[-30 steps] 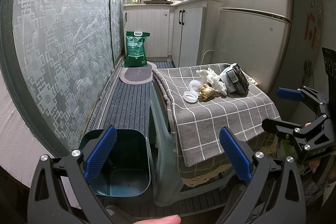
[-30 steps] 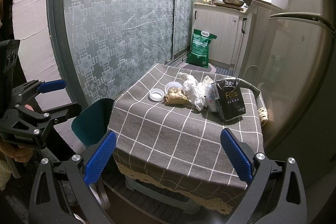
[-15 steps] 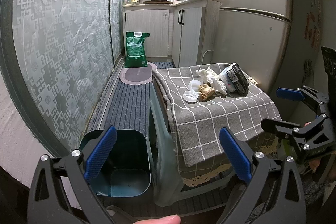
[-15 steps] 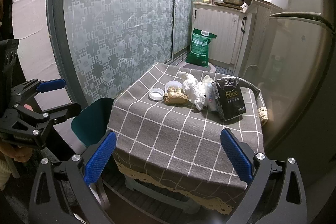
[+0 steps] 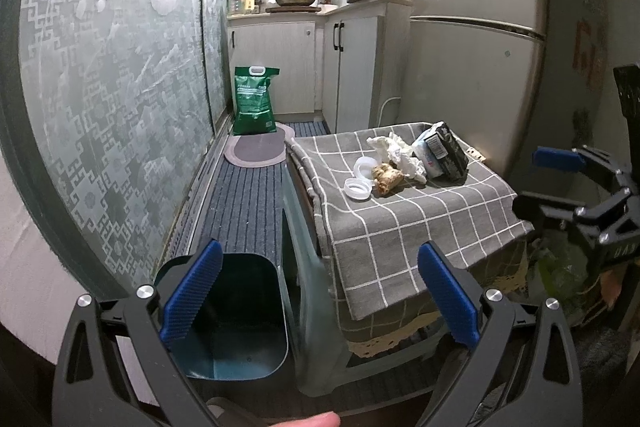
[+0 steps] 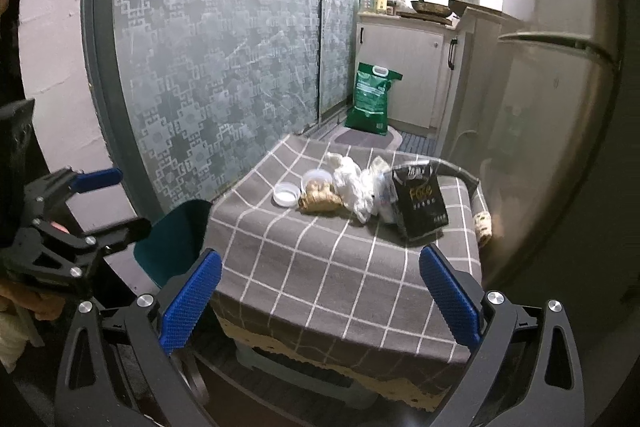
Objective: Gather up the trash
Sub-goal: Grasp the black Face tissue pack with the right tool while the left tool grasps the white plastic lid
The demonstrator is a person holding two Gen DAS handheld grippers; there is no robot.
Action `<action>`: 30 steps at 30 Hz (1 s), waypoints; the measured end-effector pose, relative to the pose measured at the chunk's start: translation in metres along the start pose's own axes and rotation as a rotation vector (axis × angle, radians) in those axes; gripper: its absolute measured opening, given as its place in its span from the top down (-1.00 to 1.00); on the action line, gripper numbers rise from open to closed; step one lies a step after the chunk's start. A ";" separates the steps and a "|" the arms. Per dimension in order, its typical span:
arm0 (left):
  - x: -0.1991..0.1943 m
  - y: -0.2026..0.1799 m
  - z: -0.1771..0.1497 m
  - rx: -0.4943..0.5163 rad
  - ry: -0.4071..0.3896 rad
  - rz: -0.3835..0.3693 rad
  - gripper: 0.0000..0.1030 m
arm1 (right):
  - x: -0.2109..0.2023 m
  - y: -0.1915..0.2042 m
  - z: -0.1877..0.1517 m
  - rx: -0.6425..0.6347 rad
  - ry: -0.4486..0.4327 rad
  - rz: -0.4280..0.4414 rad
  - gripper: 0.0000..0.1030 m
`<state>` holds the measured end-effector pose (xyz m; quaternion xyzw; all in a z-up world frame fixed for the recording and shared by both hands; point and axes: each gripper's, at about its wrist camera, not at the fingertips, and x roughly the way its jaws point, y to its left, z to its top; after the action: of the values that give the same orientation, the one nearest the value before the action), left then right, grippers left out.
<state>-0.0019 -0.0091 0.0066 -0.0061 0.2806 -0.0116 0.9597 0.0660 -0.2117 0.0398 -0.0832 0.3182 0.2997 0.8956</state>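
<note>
Trash is seen clustered on the grey checked cloth (image 6: pixel 320 259) of the desk: two white lids (image 5: pixel 357 188), a brown lump (image 6: pixel 320 201), crumpled tissue (image 6: pixel 352 183) and a black packet (image 6: pixel 420 205). A teal bin (image 5: pixel 240 323) is set on the floor beside the desk, a green bag (image 5: pixel 254 103) farther off. Jaws of the left gripper (image 5: pixel 318 297) and right gripper (image 6: pixel 320 301) are held apart, nothing between them.

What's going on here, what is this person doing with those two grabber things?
A person holds a gripper in each hand, about to clear trash off a small table with a grey checked tablecloth. Both the left gripper and the right gripper are open and empty. The trash lies untouched: two white plastic lids, a piece of ginger, crumpled tissue and a black tissue pack. A teal bin stands open on the floor beside the table.
</note>
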 end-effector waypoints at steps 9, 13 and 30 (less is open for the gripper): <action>0.012 -0.001 0.023 0.073 0.012 -0.061 -0.42 | -0.001 -0.026 0.019 -0.025 0.025 -0.003 -0.74; 0.029 -0.010 0.034 0.154 0.058 -0.098 -0.18 | 0.011 -0.038 0.028 -0.038 0.047 0.032 -0.64; 0.135 -0.030 0.049 0.427 0.287 -0.197 0.17 | 0.079 -0.081 0.038 -0.123 0.205 0.130 -0.30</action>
<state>0.1375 -0.0427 -0.0243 0.1706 0.4030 -0.1645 0.8840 0.1822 -0.2257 0.0177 -0.1473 0.3938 0.3660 0.8302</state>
